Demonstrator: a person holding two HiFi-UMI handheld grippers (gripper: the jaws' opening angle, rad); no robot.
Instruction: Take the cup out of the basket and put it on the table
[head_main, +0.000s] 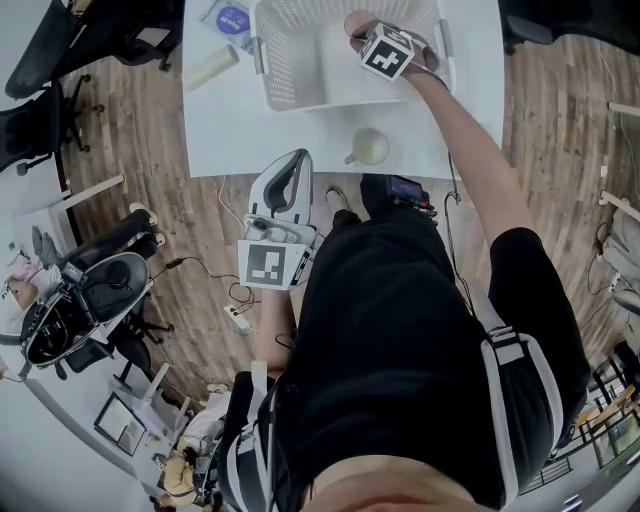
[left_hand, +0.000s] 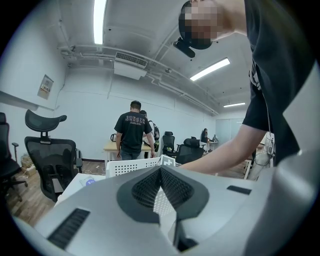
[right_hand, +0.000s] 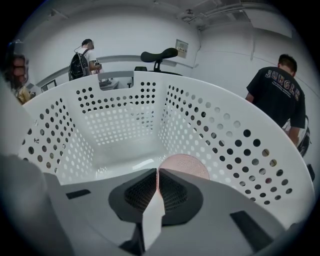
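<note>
A white perforated basket (head_main: 262, 60) (right_hand: 120, 120) stands at the back of the white table (head_main: 220, 140). My right gripper (right_hand: 158, 176) reaches down into it; its marker cube (head_main: 387, 52) shows above the basket's right side. Its jaws are closed on the rim of a pink cup (right_hand: 192, 164) that lies by the basket's right wall, a thin pink strip showing between the pads. A cream mug (head_main: 370, 147) stands on the table in front of the basket. My left gripper (head_main: 290, 165) (left_hand: 161, 172) hangs at the table's near edge, shut and empty, pointing toward the basket (left_hand: 127, 166).
A blue-lidded round item (head_main: 232, 18) and a cream block (head_main: 212, 68) lie on the table left of the basket. Office chairs (head_main: 40, 120) stand to the left on the wood floor. A person in a black shirt (left_hand: 132, 132) stands across the room.
</note>
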